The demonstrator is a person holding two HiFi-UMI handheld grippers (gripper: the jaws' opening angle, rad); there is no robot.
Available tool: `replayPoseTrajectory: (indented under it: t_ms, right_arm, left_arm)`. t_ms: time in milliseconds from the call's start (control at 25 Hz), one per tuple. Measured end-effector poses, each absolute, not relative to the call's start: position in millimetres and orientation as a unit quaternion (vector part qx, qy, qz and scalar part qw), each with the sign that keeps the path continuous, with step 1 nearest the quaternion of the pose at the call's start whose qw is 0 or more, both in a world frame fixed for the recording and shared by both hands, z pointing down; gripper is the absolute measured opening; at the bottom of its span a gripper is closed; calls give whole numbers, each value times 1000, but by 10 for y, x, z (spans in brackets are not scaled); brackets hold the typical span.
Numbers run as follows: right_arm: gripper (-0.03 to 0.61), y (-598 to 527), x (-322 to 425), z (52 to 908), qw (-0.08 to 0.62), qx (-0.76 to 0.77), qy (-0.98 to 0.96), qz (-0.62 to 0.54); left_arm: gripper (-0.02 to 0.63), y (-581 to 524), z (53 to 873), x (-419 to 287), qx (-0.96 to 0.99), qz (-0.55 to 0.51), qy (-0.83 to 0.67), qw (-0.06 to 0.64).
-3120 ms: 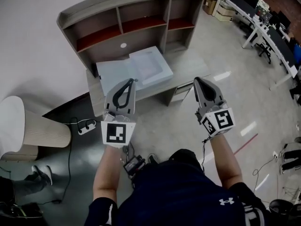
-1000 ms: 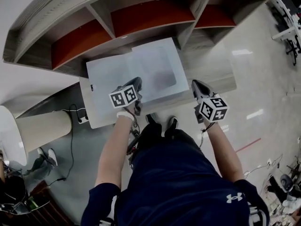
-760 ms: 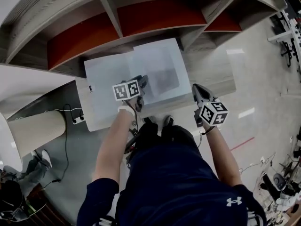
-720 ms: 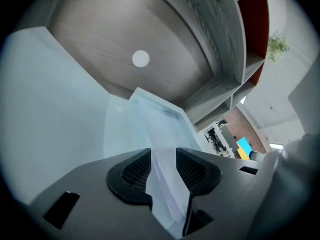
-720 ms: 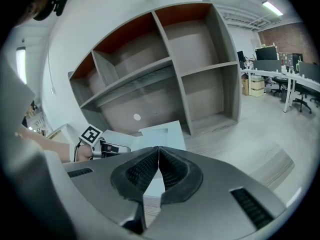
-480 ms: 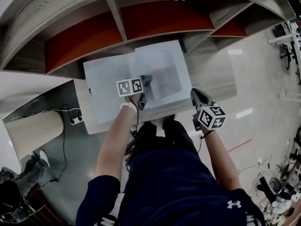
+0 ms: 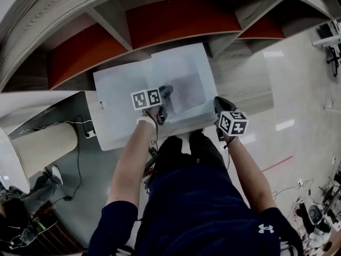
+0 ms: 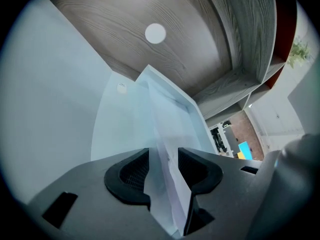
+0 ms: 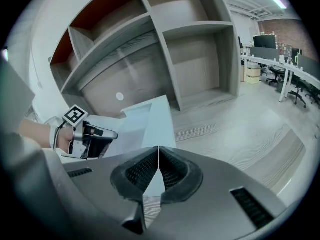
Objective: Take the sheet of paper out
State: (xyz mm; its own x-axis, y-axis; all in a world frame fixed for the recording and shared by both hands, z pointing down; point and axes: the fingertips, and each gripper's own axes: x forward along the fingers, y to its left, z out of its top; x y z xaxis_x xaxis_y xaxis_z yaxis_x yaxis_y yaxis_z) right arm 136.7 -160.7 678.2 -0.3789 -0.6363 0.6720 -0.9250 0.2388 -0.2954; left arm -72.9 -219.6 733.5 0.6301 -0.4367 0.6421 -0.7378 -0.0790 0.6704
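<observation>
A pale translucent box (image 7: 184, 81) lies on the grey desk (image 7: 242, 84), its lid (image 7: 114, 108) folded out flat to the left. My left gripper (image 7: 166, 94) sits over the box's left wall. Its jaws have just opened, and in the left gripper view (image 8: 163, 156) a thin white edge stands between the pads untouched; I cannot tell whether it is the wall or a sheet. My right gripper (image 7: 217, 101) hovers at the box's front right corner, shut and empty (image 9: 158, 154). The right gripper view also shows the box (image 9: 150, 119) and the left gripper (image 9: 102, 134).
Grey shelves with red backs (image 7: 160, 20) rise right behind the box. A white round grommet (image 8: 155, 33) sits in the desk behind it. On the floor at the left are a beige cylinder (image 7: 37, 148) and a power strip (image 7: 88, 135) with a cable.
The person has stepped up to the desk. The left gripper moved forward onto the box's left wall. The right gripper came down toward the box's front right corner.
</observation>
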Motion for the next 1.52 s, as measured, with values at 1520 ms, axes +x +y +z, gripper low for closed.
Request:
replayPoseTrajectory:
  t_ms: [1520]
  right_arm:
    - [141,-1617,1440,6983,224,489,-745,395]
  left_arm:
    - [25,-1929,7343,-636,694,116,-354,616]
